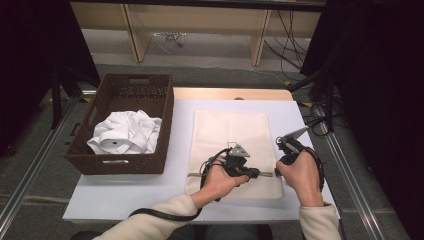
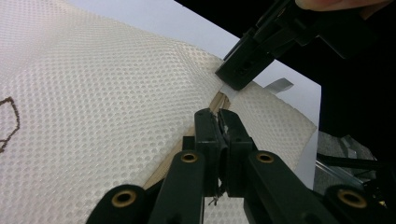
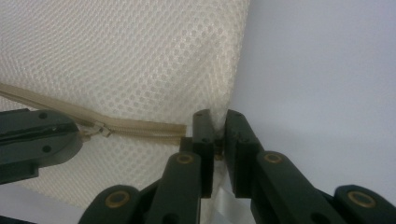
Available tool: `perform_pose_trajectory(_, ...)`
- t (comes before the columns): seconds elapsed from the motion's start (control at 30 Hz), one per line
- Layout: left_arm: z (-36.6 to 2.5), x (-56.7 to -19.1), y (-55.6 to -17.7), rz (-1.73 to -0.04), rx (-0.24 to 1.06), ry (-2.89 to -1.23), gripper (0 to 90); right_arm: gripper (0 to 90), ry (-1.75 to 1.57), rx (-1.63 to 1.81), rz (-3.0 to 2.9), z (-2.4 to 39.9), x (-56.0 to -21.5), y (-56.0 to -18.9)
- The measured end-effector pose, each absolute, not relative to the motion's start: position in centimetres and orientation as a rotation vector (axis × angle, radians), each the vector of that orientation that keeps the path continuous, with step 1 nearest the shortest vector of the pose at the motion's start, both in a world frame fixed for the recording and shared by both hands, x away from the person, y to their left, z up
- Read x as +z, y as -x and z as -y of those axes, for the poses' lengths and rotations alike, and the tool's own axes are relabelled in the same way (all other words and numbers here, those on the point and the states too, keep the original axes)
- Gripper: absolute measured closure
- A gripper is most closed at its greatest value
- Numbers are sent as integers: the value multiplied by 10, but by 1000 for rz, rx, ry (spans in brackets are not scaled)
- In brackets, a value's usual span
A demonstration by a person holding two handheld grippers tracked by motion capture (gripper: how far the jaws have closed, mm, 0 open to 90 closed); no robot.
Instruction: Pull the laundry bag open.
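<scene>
A dark woven basket (image 1: 122, 131) sits in the left half of the high view, on the left part of a white table (image 1: 125, 192). Inside it lies a crumpled white garment (image 1: 126, 132), bunched toward the near end; the far end of the basket floor is bare.

Right of the basket, at the centre of the frame, a cream mesh laundry bag (image 1: 231, 132) lies flat on the table, its long side running away from the person. A tan zipper (image 3: 140, 126) crosses the bag near its lower edge.

The left gripper (image 1: 255, 173) lies over that lower part of the bag, held by the person's left hand (image 1: 220, 181). In the left gripper view its jaws are pressed together on the zipper pull, at the seam of the mesh — no gap shows between them. The right gripper (image 3: 215, 135) is in the right gripper view at lower centre, its jaws clamped on the bag's corner edge just past the zipper's end; the right hand (image 1: 302, 176) holds it at the lower right of the high view.

A black cable (image 1: 165, 215) loops along the table's near edge below the left forearm. Beyond the table, at the top of the frame, stand pale wooden shelf legs (image 1: 134, 30) with loose wires on the floor.
</scene>
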State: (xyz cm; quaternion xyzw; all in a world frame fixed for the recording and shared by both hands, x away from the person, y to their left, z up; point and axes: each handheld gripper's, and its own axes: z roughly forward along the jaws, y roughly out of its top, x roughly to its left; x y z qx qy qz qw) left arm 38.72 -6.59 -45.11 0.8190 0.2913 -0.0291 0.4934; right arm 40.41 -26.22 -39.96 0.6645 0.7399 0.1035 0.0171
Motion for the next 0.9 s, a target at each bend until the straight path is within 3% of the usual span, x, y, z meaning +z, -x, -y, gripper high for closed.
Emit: perform_pose_trajectory(0.9, 55, -450, -388, -719, -66, -1980, 867, 843, -2064, 318, -2313, 264, -402, -406)
